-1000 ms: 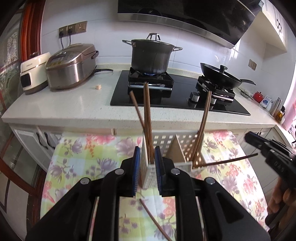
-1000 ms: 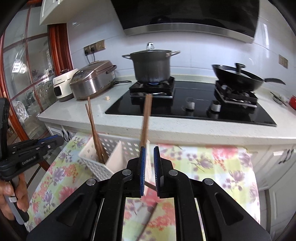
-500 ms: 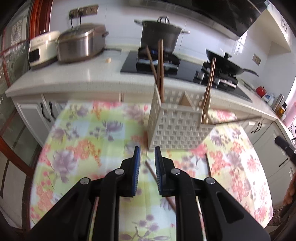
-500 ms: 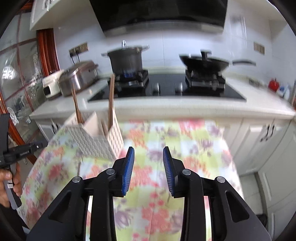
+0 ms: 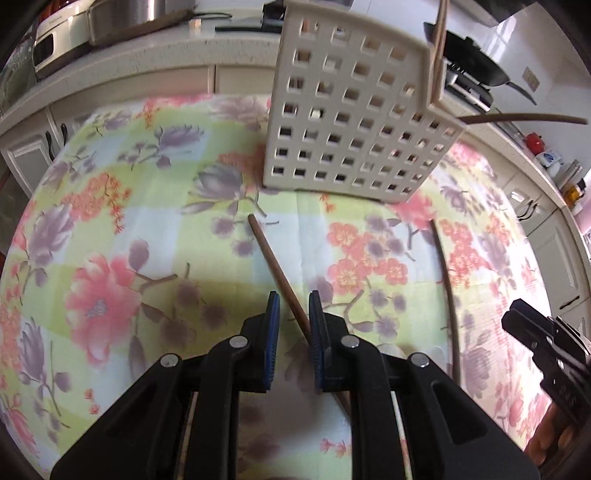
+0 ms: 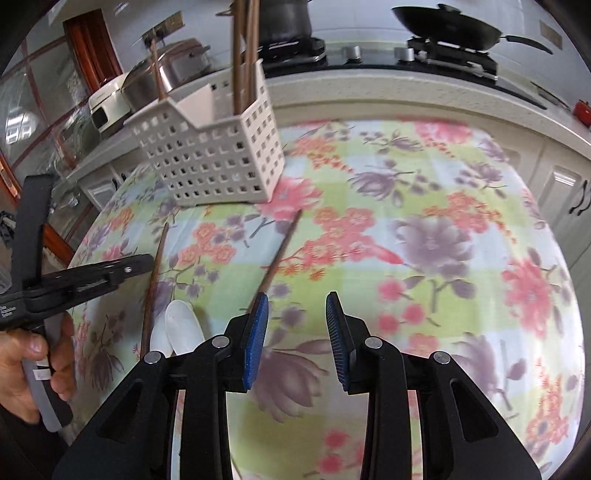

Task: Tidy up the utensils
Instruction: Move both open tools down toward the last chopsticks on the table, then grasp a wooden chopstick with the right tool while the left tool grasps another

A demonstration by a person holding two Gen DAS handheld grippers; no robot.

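Note:
A white perforated utensil basket (image 5: 354,122) stands on the flowered tablecloth (image 5: 110,229), with several brown chopsticks upright in it (image 6: 245,48). My left gripper (image 5: 292,314) is open, low over the cloth, its jaws on either side of a loose brown chopstick (image 5: 275,269). A second loose chopstick (image 5: 448,291) lies to the right. My right gripper (image 6: 295,317) is open and empty, just right of that chopstick's near end (image 6: 280,251). The other chopstick (image 6: 155,280) lies under the left gripper (image 6: 110,273). White spoons (image 6: 177,328) lie beside it.
Behind the table runs a counter with a rice cooker (image 6: 162,77), a pot on the stove (image 6: 284,18) and a wok (image 6: 447,22). Cabinet doors (image 6: 565,192) stand at the right. One chopstick (image 5: 524,118) sticks out sideways from the basket.
Both grippers have dropped from the basket down to the tablecloth. The left now straddles a loose chopstick. The right opened after leaving its chopstick in the basket.

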